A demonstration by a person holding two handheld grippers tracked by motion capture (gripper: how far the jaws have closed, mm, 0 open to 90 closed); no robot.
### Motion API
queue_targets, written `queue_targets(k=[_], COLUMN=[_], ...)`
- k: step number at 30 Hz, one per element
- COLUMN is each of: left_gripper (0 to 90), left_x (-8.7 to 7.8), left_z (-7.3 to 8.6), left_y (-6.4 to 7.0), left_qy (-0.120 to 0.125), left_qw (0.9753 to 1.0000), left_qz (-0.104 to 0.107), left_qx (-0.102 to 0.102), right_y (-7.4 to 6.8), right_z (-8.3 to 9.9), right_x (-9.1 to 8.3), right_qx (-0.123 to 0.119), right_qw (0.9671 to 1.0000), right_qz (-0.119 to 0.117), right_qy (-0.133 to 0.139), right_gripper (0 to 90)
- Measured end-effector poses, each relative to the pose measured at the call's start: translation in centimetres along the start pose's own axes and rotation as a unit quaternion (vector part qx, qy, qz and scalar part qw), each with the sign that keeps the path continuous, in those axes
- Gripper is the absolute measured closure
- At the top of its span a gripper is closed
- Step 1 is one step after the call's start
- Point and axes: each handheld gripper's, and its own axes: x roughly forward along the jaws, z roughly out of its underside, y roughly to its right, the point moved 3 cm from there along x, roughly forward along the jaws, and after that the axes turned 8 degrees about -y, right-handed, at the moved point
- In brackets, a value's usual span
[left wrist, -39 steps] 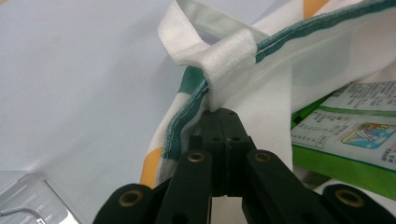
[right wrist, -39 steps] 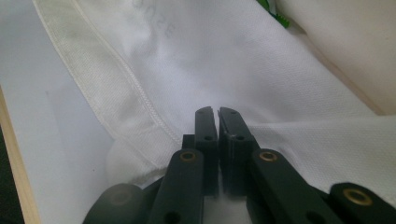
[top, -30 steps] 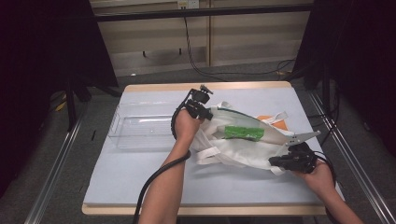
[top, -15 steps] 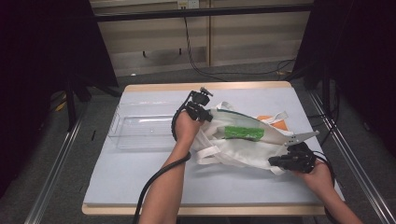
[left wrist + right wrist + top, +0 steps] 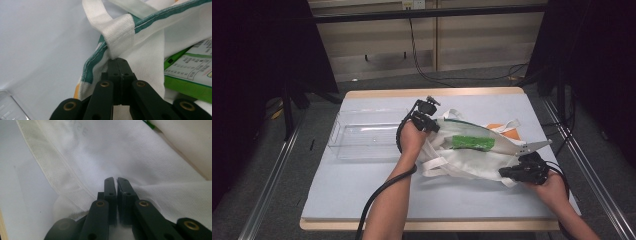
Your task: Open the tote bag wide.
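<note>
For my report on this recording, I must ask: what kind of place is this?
Probably a lab recording station: a covered table between metal rails, black curtains around, cables on the floor.

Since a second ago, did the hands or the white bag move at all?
Hardly. The left gripper stays shut on the white bag at its green-trimmed rim, and the right gripper stays shut on the bag's cloth at the near right end. The bag's near edge may have shifted very slightly; I cannot tell for sure. The green packet in the bag and the clear tray on the table have not moved.
</note>
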Motion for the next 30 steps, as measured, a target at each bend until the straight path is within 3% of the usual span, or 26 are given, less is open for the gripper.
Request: queue_targets(k=[4,8,13,22,24,30], left_gripper=[90.0,88.4,85.4,82.3,82.4,83.6], left_x=[-0.1,-0.4,-1.0,-2.6,-2.9,-3.3], left_z=[0.1,0.2,0.4,0.8,1.0,1.8], left_y=[0.0,0.0,0.4,1.2,1.3,2.2], left_qy=[0.005,0.01,0.022,0.023,0.028,0.03], left_qw=[1.0,0.9998,0.9996,0.9991,0.9992,0.9984], left_qz=[0.004,0.018,0.018,0.027,0.025,0.033], left_qx=[0.0,-0.006,-0.008,0.021,0.016,0.034], right_y=[0.0,0.0,-0.1,0.1,0.1,0.6], right_z=[-0.1,-0.4,-1.0,-1.6,-1.8,-2.7], right_x=[-0.1,-0.4,-0.9,-1.4,-1.6,-2.6], right_qx=[0.0,0.0,-0.003,-0.003,-0.006,-0.004], right_qw=[1.0,1.0,0.9999,0.9998,0.9998,0.9996], right_qz=[0.004,-0.001,-0.005,-0.006,-0.005,0.002], right_qy=[-0.004,0.003,0.014,0.019,0.019,0.027], right_gripper=[85.7,85.2,85.2,85.2,85.2,85.3])
